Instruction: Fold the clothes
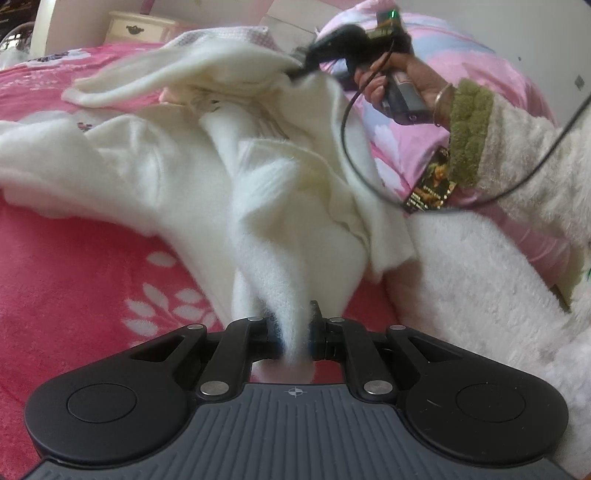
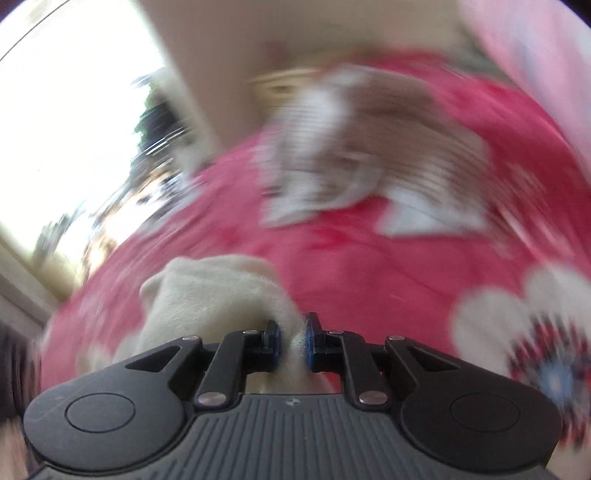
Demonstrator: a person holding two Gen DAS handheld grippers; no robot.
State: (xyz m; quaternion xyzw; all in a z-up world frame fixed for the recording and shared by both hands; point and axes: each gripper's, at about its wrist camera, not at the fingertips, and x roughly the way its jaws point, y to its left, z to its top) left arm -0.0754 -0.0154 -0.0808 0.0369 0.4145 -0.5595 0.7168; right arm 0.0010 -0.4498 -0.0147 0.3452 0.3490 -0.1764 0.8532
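Note:
A cream-white fleece garment (image 1: 258, 177) lies crumpled on the red flowered bedspread (image 1: 74, 277). My left gripper (image 1: 293, 325) is shut on a bunched near end of it, and the cloth runs up between the pads. At the far side, my right gripper (image 1: 301, 68), held by a person's hand (image 1: 406, 81), pinches another edge of the same garment and lifts it. In the blurred right wrist view, the right gripper (image 2: 293, 339) is shut on a fold of the cream cloth (image 2: 207, 295) above the bedspread (image 2: 369, 258).
A black cable (image 1: 354, 155) hangs from the right gripper over the garment. A pink quilt (image 1: 461, 66) and a white fluffy blanket (image 1: 480, 277) lie on the right. A striped garment (image 2: 369, 158) lies farther along the bed. A cream nightstand (image 1: 140, 26) stands behind.

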